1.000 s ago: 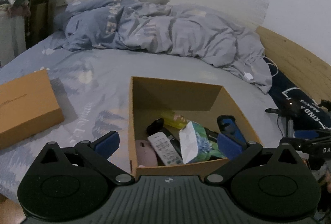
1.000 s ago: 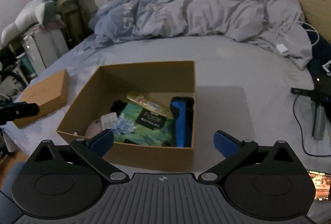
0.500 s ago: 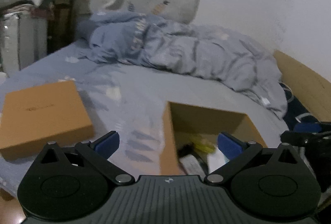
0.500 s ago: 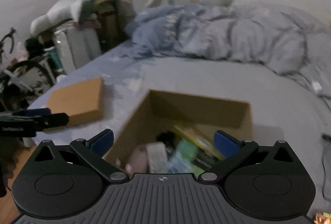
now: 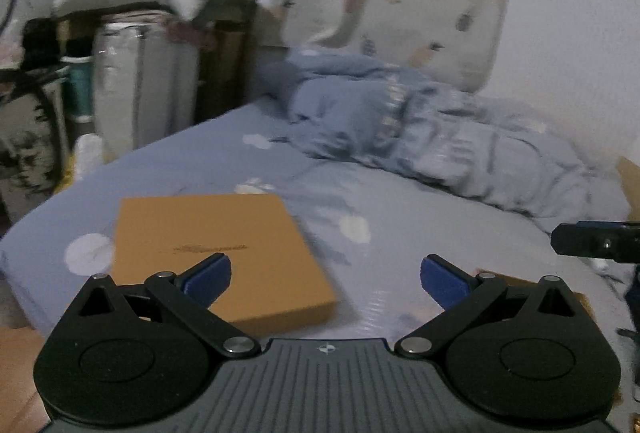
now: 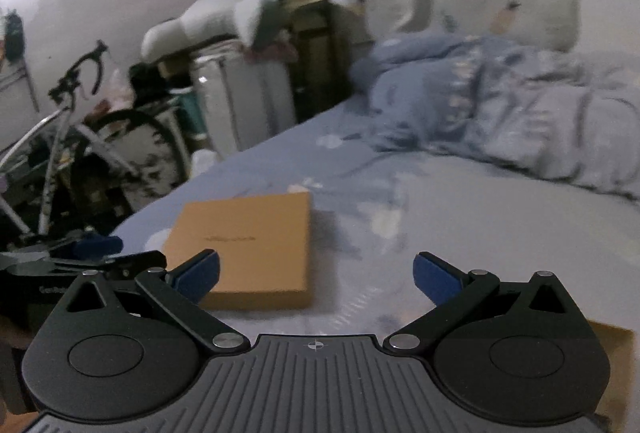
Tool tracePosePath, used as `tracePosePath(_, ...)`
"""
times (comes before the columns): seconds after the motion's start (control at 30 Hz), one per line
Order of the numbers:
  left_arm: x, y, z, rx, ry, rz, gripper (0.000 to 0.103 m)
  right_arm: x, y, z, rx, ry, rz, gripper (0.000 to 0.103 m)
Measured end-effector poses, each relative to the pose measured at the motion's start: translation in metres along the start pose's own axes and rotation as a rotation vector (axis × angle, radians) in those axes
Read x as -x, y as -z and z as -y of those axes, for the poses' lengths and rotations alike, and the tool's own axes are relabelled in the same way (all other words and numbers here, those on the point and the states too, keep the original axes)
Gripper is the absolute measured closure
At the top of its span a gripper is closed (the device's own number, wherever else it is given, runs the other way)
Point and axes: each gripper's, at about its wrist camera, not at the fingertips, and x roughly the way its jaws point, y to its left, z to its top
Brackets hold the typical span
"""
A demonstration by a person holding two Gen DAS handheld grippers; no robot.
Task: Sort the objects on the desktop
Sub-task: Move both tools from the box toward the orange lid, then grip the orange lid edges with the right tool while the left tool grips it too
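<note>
Flat brown box (image 5: 218, 249) on bed (image 5: 420, 217)

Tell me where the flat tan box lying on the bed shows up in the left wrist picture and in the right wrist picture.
Left wrist: the flat tan box lies lower left of centre on the bed sheet, partly behind the left finger.
Right wrist: the same box lies left of centre, just beyond the left finger.
Shared landmark: the rumpled blue duvet, beyond the box to its right in both.
</note>
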Motion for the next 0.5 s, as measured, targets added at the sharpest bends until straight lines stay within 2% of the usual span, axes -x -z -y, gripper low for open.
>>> tracePosePath(0.2, -0.026, -0.002, -0.048, 0.049, -0.099, -0.029, 0.000, -0.077, -0.019, -0.027, 0.022, -0.077, -0.074, 0.000)
tracePosePath(0.37, -0.055, -0.001, -0.083, 0.089, -0.162, -0.060, 0.000, -0.141, -0.020, -0.043, 0.069, -0.085, -0.127, 0.000)
tracePosePath(0.5, -0.081, 0.002, -0.109, 0.125, -0.199, -0.093, 0.000, -0.190, -0.017, -0.042, 0.040, -0.094, -0.183, 0.000)
